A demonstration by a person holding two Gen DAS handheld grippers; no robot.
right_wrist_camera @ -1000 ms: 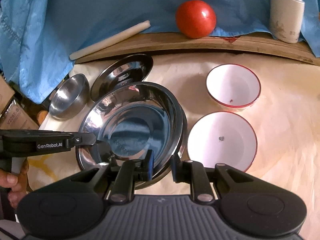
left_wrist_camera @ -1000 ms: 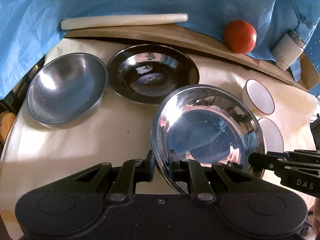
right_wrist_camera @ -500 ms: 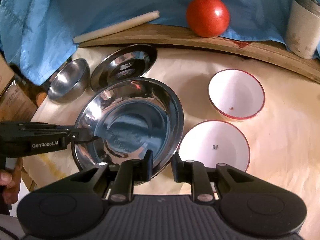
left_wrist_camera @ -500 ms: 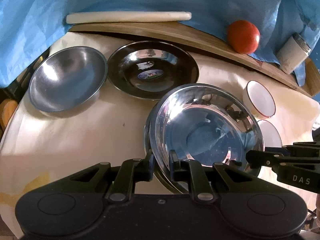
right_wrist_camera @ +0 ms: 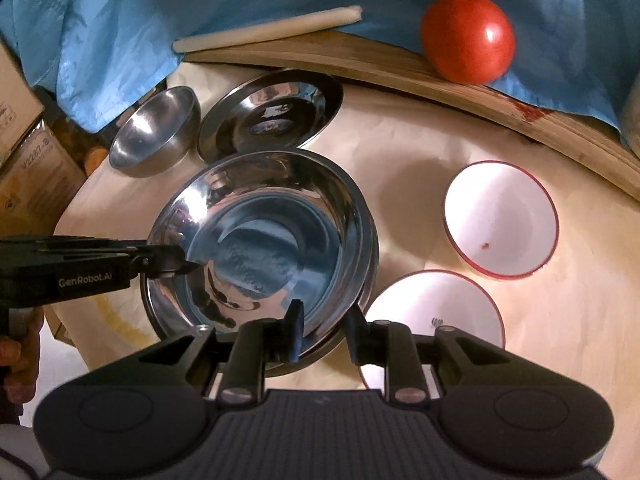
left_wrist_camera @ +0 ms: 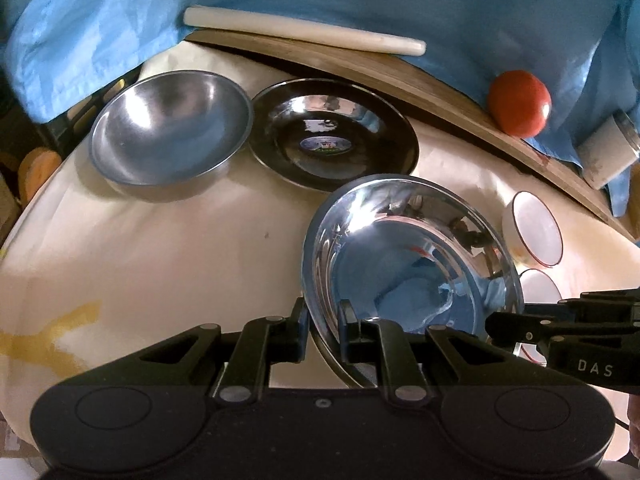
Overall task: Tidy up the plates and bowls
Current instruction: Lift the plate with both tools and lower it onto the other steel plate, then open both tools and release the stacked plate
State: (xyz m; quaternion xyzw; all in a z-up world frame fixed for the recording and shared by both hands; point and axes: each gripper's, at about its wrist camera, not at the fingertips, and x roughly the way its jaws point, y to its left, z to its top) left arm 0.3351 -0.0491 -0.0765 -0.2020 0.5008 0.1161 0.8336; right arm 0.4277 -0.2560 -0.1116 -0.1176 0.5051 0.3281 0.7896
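A shiny steel bowl (left_wrist_camera: 412, 264) (right_wrist_camera: 260, 256) is held by its rim above the cream cloth. My left gripper (left_wrist_camera: 323, 330) is shut on its near rim and shows in the right wrist view (right_wrist_camera: 176, 262) at the bowl's left edge. My right gripper (right_wrist_camera: 323, 330) straddles the rim; in the left wrist view (left_wrist_camera: 494, 326) it sits at the bowl's right edge. A second steel rim (right_wrist_camera: 370, 264) peeks out under the bowl. A matte steel bowl (left_wrist_camera: 168, 136) (right_wrist_camera: 154, 132) and a steel plate (left_wrist_camera: 334, 140) (right_wrist_camera: 270, 114) lie behind.
Two white bowls with red rims (right_wrist_camera: 500, 220) (right_wrist_camera: 436, 312) stand to the right. A tomato (right_wrist_camera: 468, 38), a pale rolling pin (left_wrist_camera: 300, 34), a wooden board (left_wrist_camera: 400, 68) and a white cup (left_wrist_camera: 604, 156) lie at the back against blue cloth. Cardboard boxes (right_wrist_camera: 24, 152) sit off the left edge.
The shiny bowl has lifted and tilted, held between both grippers, and moved slightly toward the back left. The right gripper's jaws look a little wider than before.
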